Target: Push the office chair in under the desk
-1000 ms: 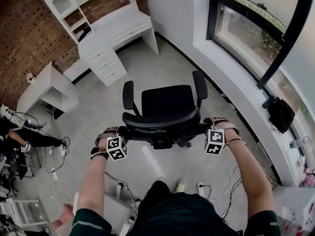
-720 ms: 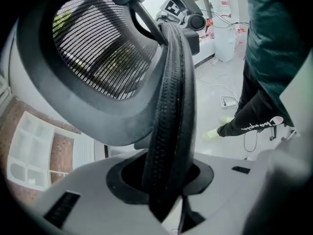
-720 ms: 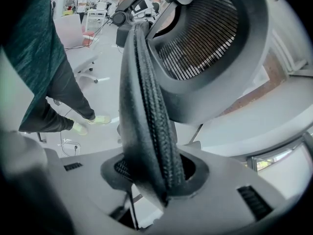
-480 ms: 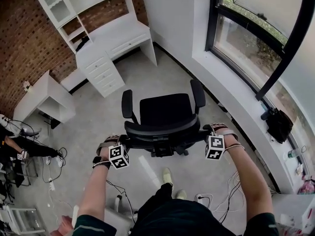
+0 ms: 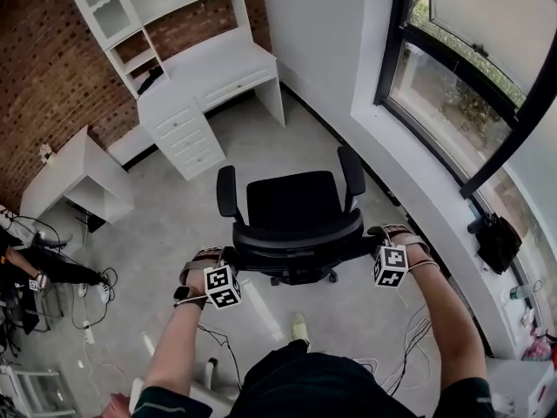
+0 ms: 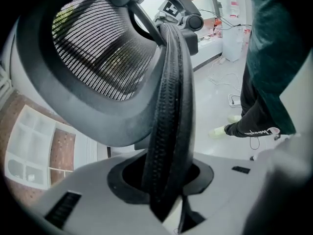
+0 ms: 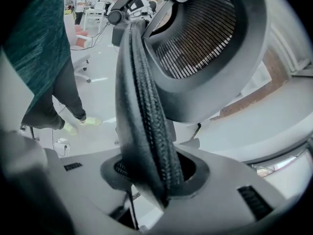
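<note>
A black office chair (image 5: 292, 200) stands on the grey floor, its seat facing a white desk with drawers and a hutch (image 5: 218, 64) at the brick wall. The chair is some way short of the desk. My left gripper (image 5: 228, 261) is shut on the left edge of the backrest (image 6: 168, 106), whose padded rim runs between the jaws. The right gripper (image 5: 372, 242) is shut on the right edge of the backrest (image 7: 142, 111) in the same way. In the gripper views the mesh back fills the space above the left gripper (image 6: 164, 192) and the right gripper (image 7: 154, 182).
A smaller white desk (image 5: 83, 164) stands at the left wall. A curved white window ledge (image 5: 418, 164) runs along the right, with a dark bag (image 5: 498, 238) on it. Cables (image 5: 409, 338) lie on the floor near my feet. A person's legs (image 5: 43, 264) show at far left.
The person has stepped forward and the chair has rolled along with both grippers. Both grips on the backrest look the same.
</note>
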Tool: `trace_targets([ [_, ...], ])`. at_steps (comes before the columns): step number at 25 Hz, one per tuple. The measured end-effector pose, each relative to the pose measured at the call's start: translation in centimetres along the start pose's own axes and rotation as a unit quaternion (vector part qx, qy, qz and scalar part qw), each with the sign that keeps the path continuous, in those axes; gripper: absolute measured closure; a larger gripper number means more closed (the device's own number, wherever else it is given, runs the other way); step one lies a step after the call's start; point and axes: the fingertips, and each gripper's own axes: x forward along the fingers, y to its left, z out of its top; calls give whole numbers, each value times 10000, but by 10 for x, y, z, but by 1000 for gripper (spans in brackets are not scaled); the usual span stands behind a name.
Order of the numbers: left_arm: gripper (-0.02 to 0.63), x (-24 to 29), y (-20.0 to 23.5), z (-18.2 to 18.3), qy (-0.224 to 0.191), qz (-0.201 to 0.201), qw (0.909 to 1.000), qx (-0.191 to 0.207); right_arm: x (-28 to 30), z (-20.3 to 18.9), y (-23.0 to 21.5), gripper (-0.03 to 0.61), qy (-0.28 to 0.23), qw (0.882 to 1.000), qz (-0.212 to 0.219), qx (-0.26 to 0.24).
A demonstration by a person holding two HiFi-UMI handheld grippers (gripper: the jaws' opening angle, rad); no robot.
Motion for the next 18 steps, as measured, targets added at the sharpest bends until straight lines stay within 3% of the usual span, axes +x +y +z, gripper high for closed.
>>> trace_targets([
  [18,492,46,99,-25,98,75,9998,-141,65,22,-105,442,-126,9998,-150,31],
])
